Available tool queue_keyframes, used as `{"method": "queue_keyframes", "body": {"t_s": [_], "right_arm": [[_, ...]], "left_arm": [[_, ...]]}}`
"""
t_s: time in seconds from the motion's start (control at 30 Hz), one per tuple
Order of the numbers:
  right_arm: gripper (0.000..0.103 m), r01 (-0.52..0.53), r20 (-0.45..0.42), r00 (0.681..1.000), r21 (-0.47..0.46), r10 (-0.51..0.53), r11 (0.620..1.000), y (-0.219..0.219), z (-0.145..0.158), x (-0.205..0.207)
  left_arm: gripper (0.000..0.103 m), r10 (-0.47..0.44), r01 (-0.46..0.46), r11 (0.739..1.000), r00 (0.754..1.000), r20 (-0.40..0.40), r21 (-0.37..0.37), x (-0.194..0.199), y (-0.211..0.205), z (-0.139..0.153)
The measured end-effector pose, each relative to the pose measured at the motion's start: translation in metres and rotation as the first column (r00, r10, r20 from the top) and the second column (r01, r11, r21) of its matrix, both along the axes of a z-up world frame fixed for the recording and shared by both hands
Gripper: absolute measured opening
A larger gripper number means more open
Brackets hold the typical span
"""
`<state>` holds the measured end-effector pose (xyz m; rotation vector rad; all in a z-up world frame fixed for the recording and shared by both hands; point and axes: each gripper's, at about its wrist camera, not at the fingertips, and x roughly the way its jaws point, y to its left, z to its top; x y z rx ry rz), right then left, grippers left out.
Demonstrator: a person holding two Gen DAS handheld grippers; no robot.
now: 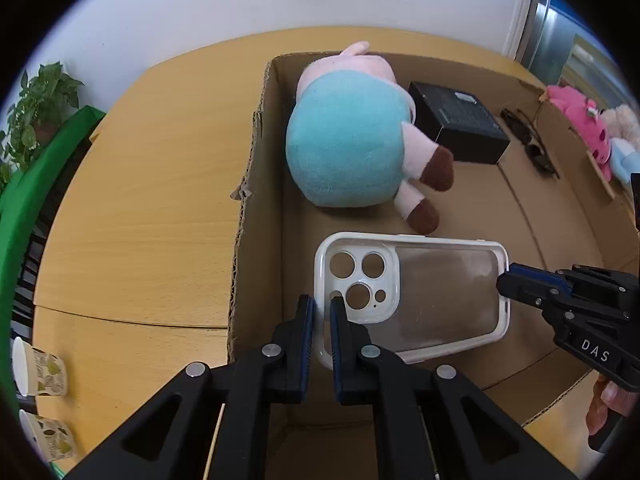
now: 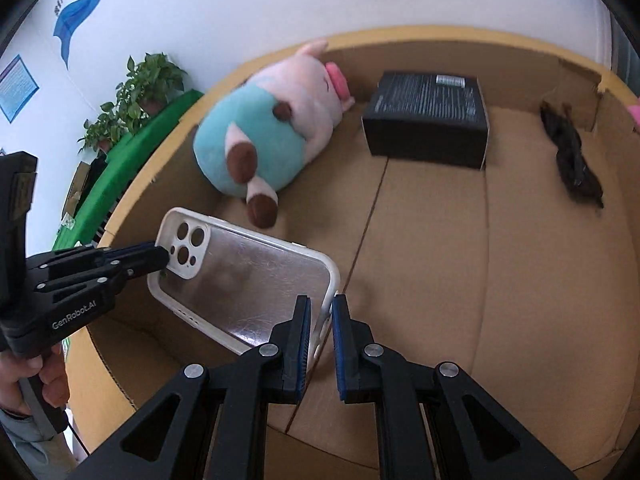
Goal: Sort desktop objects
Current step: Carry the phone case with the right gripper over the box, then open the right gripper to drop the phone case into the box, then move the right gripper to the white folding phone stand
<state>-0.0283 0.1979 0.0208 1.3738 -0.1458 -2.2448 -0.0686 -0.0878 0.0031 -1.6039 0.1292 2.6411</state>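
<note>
Your left tool (image 1: 322,312) and right tool (image 2: 322,312) each pinch one end of the case (image 1: 412,292), held above the near-left part of the box (image 1: 256,184), near the plush (image 1: 352,140).

Both grippers hold a phone case (image 2: 256,280) over an open carton (image 2: 520,280): the right gripper (image 2: 321,320) clamps its bottom edge, the left gripper (image 2: 160,258) its camera end. Inside lie a plush pig (image 2: 264,128), black box (image 2: 428,120) and sunglasses (image 2: 572,156).
</note>
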Motion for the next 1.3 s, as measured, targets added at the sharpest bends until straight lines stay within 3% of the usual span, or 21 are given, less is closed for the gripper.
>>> {"method": "queue_keyframes", "body": {"t_s": [0.2, 0.23, 0.27, 0.4, 0.47, 0.53, 0.57, 0.67, 0.77, 0.9, 1.13, 1.3], "right_arm": [[0.019, -0.015, 0.013, 1.0, -0.02, 0.015, 1.0, -0.001, 0.002, 0.002], [0.03, -0.021, 0.009, 1.0, -0.039, 0.022, 0.999, 0.0, 0.003, 0.003], [0.038, -0.025, -0.006, 1.0, -0.043, 0.025, 0.999, 0.001, 0.005, 0.006], [0.047, -0.034, -0.16, 0.986, 0.004, 0.034, 0.999, 0.01, 0.031, 0.038], [0.076, 0.006, -0.269, 0.963, 0.029, 0.001, 1.0, 0.02, 0.049, 0.06], [0.097, 0.095, -0.377, 0.924, 0.066, -0.063, 0.993, 0.029, 0.064, 0.082], [0.103, 0.13, -0.421, 0.903, 0.08, -0.084, 0.988, 0.033, 0.068, 0.092], [0.103, 0.184, -0.479, 0.87, 0.1, -0.115, 0.978, 0.048, 0.075, 0.113], [0.103, 0.21, -0.48, 0.867, 0.106, -0.135, 0.972, 0.062, 0.075, 0.124], [0.103, 0.222, -0.486, 0.863, 0.12, -0.138, 0.968, 0.07, 0.079, 0.126], [0.103, 0.211, -0.483, 0.865, 0.108, -0.134, 0.972, 0.074, 0.08, 0.135], [0.103, 0.169, -0.453, 0.885, 0.092, -0.109, 0.981, 0.067, 0.079, 0.145]], "left_arm": [[0.008, 0.039, -0.039, 0.999, 0.999, -0.011, -0.004, -0.005, -0.004, 0.002], [0.008, 0.039, -0.039, 0.999, 0.999, -0.015, 0.003, -0.004, -0.005, 0.004], [0.008, 0.043, -0.042, 0.999, 0.999, -0.028, 0.009, -0.001, -0.006, 0.006], [0.021, 0.07, -0.063, 0.997, 0.987, -0.146, 0.052, 0.022, -0.009, 0.03], [0.049, 0.076, -0.064, 0.996, 0.968, -0.241, 0.057, 0.041, -0.006, 0.048], [0.07, 0.056, -0.025, 0.996, 0.929, -0.366, 0.089, 0.066, 0.002, 0.067], [0.075, 0.04, -0.001, 0.996, 0.909, -0.415, 0.094, 0.078, 0.006, 0.073], [0.076, -0.023, 0.064, 0.996, 0.853, -0.521, 0.061, 0.103, 0.029, 0.086], [0.076, -0.046, 0.087, 0.995, 0.834, -0.55, 0.048, 0.11, 0.048, 0.089], [0.076, -0.044, 0.119, 0.987, 0.845, -0.533, 0.107, 0.111, 0.057, 0.086], [0.076, -0.056, 0.135, 0.983, 0.861, -0.506, 0.122, 0.119, 0.057, 0.076], [0.076, -0.077, 0.181, 0.967, 0.878, -0.473, 0.18, 0.134, 0.041, 0.072]]}}
